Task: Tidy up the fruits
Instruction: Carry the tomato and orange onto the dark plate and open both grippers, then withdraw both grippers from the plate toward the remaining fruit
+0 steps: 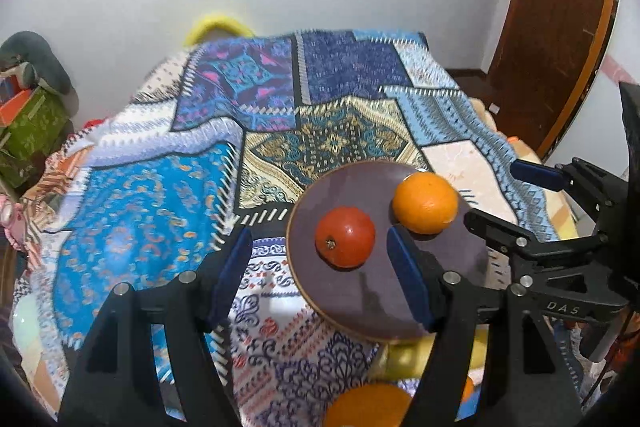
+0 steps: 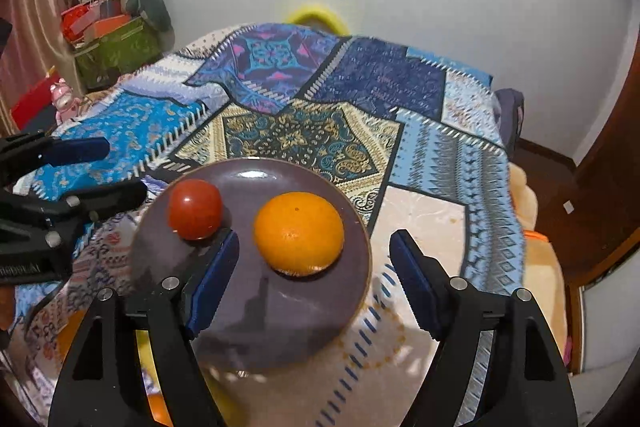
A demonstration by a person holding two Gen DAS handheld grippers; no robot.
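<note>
Our left gripper (image 1: 320,269) and right gripper (image 2: 316,287) hang open and empty above the plate (image 2: 280,323), where tomato (image 2: 195,209) and orange (image 2: 299,233) rest apart; a careless nudge could roll either off.

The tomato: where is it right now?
In both wrist views the tomato sits on the purple plate, left of the orange, touching neither gripper.

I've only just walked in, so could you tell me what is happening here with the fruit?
A person holding two grippers is sorting fruit on a bed with a patchwork quilt. A tomato and an orange sit apart on the purple plate. The left gripper and right gripper are both open over the plate, holding nothing. More fruit lies near the plate.
</note>
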